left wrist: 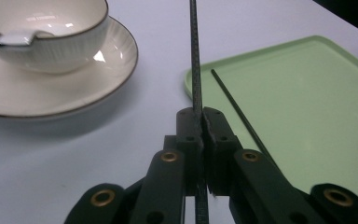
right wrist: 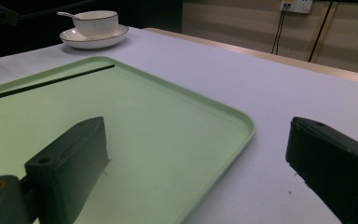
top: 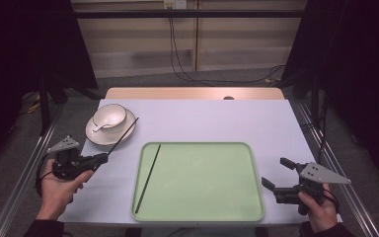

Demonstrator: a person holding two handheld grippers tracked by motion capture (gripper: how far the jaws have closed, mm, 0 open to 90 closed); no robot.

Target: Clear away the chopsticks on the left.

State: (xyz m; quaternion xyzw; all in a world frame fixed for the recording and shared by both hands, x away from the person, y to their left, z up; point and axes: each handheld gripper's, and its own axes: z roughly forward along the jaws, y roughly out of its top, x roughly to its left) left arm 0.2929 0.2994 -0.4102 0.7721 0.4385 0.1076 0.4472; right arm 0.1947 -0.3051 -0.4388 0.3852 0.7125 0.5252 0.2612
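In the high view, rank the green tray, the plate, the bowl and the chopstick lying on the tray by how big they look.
1. Green tray, by far the largest.
2. Plate, the bowl's wider base.
3. Bowl.
Chopstick: longer than the plate is wide but very thin, so it is unranked.

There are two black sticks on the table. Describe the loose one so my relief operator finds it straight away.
Start at the green tray in the middle of the table. The loose chopstick lies flat inside it, along its left edge. The other chopstick is clamped in the left gripper, pointing over the saucer.
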